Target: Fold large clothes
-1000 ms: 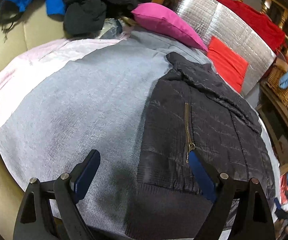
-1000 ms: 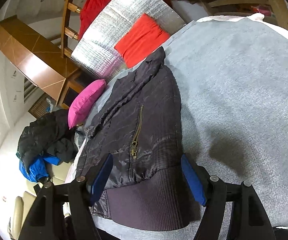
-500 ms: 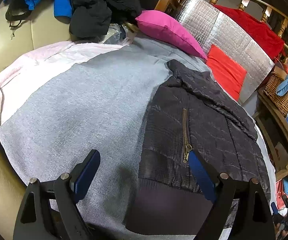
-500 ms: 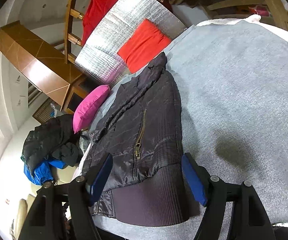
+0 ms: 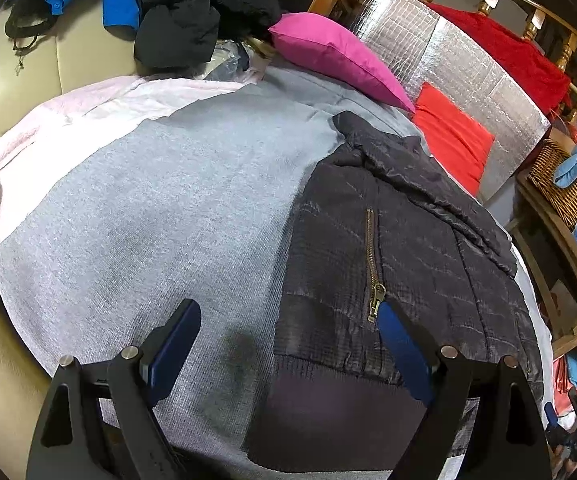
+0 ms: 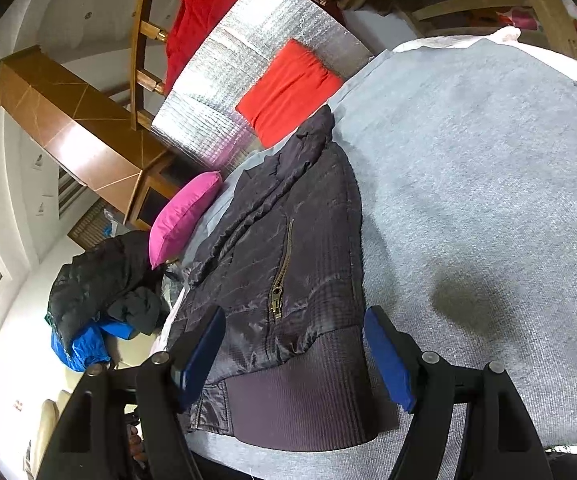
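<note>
1. Left wrist view: looks down and forward along the open left gripper [image 5: 288, 344], close above the hem of the dark jacket [image 5: 400, 240], toward the pink pillow [image 5: 340, 56].
2. Right wrist view: rolled sideways, close over the same hem, framed by the open right gripper [image 6: 294, 344].
3. Shared by both: jacket, grey blanket [image 6: 488, 184], pink pillow, red cushion [image 6: 288, 92], silver foil panel [image 5: 460, 60].

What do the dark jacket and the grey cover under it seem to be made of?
The dark jacket looks like thin, quilted synthetic fabric with a faint sheen, a ribbed knit hem and a brass-coloured zipper. The grey cover looks like matte, felt-like or knit cloth; which one is unclear.
</note>
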